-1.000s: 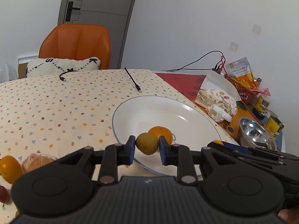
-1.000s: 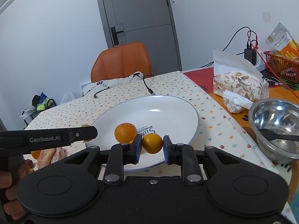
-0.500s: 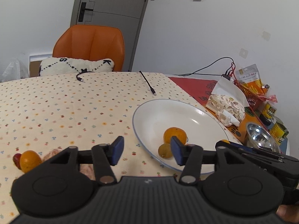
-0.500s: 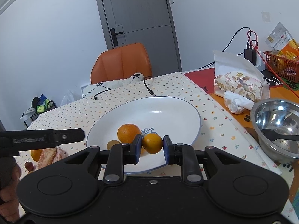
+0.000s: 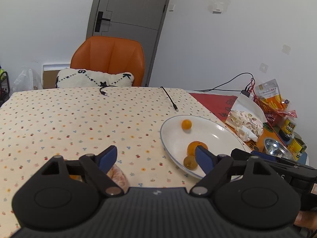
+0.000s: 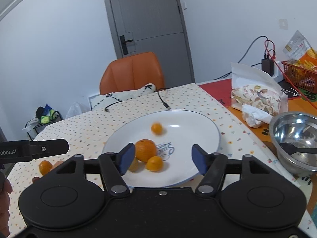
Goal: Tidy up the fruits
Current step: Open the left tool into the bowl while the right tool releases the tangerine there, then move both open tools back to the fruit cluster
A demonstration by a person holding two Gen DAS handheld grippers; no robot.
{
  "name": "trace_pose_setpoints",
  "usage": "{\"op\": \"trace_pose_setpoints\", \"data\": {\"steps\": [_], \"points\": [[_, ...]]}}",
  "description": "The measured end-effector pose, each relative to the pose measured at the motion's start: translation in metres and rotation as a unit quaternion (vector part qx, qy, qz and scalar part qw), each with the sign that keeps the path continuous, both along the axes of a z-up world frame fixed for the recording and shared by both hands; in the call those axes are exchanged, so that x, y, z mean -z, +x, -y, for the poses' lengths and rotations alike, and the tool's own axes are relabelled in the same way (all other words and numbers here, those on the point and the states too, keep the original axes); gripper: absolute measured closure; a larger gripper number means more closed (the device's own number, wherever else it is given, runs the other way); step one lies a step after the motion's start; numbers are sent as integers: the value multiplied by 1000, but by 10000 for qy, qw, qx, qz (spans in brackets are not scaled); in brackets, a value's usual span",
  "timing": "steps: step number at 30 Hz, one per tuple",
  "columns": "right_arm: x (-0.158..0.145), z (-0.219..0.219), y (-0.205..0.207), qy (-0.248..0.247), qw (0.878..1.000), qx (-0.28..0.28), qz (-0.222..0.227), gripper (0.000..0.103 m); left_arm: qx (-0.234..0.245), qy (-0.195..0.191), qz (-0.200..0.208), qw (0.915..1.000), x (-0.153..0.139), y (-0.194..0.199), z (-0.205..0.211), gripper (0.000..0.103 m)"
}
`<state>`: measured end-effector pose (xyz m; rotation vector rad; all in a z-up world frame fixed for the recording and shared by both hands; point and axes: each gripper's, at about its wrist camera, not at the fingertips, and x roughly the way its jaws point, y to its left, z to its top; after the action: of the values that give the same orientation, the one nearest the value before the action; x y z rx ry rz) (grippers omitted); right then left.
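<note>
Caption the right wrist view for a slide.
Open right hand-held gripper above a plate holding four fruits.

White walls (image 5: 208, 45), grey door (image 5: 126, 15) shut. Orange chair (image 5: 108, 59) at table (image 5: 59, 119) with dotted cloth; patterned cushion (image 5: 93, 80) on seat.

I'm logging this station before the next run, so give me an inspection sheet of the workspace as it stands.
Surface: dotted tablecloth on the table.
Job's things: white plate holds large orange, small orange, blurred small orange, brownish fruit; one orange off the plate.
Clutter: steel bowl, tissue pack, cans.
Grippers: left gripper open, empty; right gripper open, empty.
Cables: black cable on the cloth.
Surroundings: orange chair, grey door.
</note>
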<state>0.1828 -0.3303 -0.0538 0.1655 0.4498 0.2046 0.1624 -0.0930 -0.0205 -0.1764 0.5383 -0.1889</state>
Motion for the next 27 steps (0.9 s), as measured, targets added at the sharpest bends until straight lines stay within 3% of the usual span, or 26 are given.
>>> {"op": "trace_pose_setpoints", "data": {"steps": [14, 27], "points": [[-9, -23, -9, 105, 9993, -355, 106, 11, -399, 88, 98, 9991, -7, -21, -30, 11], [-19, -40, -13, 497, 9955, -805, 106, 5, -654, 197, 134, 9976, -12, -39, -56, 10]]}}
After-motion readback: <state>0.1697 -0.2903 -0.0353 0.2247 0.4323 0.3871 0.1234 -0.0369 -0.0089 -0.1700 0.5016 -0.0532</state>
